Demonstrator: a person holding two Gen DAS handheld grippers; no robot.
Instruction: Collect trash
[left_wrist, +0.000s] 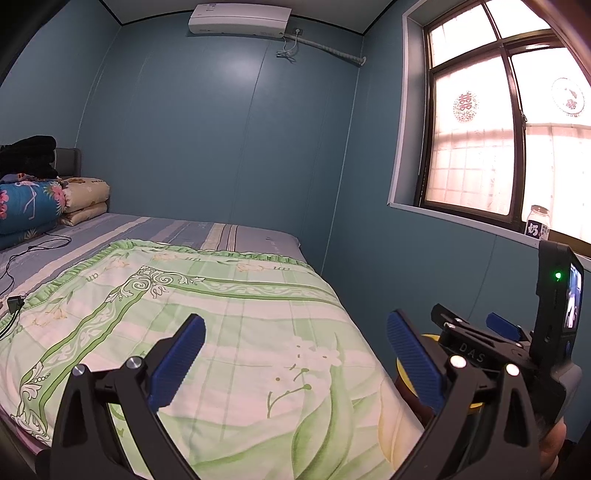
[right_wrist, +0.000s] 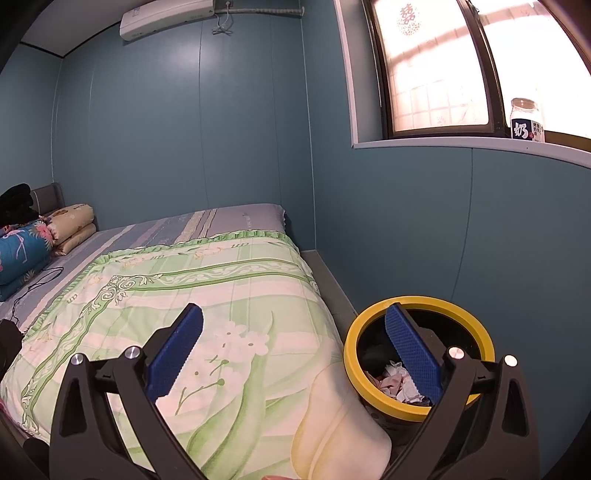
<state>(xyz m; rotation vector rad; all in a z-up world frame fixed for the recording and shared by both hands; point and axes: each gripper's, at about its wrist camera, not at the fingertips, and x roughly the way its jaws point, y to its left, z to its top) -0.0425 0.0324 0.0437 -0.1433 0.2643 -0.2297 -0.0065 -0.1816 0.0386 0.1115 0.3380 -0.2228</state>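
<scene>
Beside the foot of the bed, on the floor in the gap between mattress and blue wall, stands a black bin with a yellow rim. Crumpled white and pinkish paper trash lies inside it, low in the bin.

From the right wrist view, the right tool hangs above the bed's near corner with its blue-padded fingers spread wide and nothing between them; its right finger overlaps the bin's opening in the picture. From the left wrist view, the left tool is likewise spread wide and empty over the green floral quilt. Just to its right sits the right tool seen from the side, with a small camera unit showing a green light, and a sliver of the yellow rim behind it. Part of a hand shows at the lower right edge.

A green-and-white quilt covers the near half of the bed over a striped blue sheet. At the head end lie folded quilts, dark clothing on top of them, and a black cable trailing across the sheet. On the windowsill a clear jar with a dark blue label stands upright against the window. An air conditioner is mounted high on the far wall.
</scene>
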